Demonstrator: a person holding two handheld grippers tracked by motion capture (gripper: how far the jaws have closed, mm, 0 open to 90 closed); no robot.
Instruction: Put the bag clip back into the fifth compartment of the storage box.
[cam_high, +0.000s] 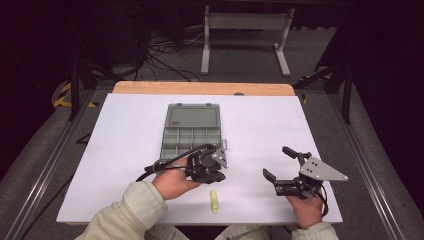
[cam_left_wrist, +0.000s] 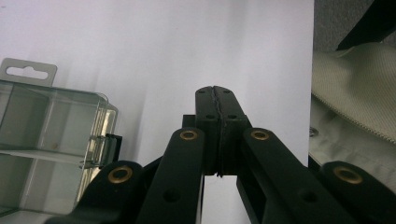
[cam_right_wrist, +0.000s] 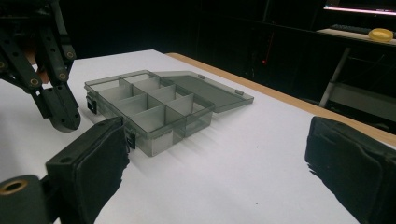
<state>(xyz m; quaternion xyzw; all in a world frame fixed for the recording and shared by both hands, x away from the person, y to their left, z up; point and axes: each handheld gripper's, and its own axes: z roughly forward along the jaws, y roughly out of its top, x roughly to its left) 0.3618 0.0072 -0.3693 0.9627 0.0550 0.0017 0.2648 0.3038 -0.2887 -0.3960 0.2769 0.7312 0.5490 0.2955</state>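
A smoky clear compartment box (cam_high: 192, 131) lies open in the middle of the white table (cam_high: 125, 150), its lid folded flat to the far side. Its several compartments (cam_right_wrist: 154, 105) look empty. My left gripper (cam_high: 212, 177) hovers just in front of the box's near edge with its jaws pressed together on nothing (cam_left_wrist: 216, 93); the box's corner and hang tab (cam_left_wrist: 51, 126) lie beside it. The right gripper (cam_high: 277, 162) rests at the front right, its jaws wide apart (cam_right_wrist: 215, 163) and facing the box. It holds nothing. The left gripper (cam_right_wrist: 60, 112) hangs at the left of the right gripper view.
A small yellow-green piece (cam_high: 214, 201) lies on the table near the front edge, just below my left gripper. A wooden strip (cam_high: 200, 88) borders the table's far side. A cream sleeve (cam_left_wrist: 359, 88) is close to the left gripper.
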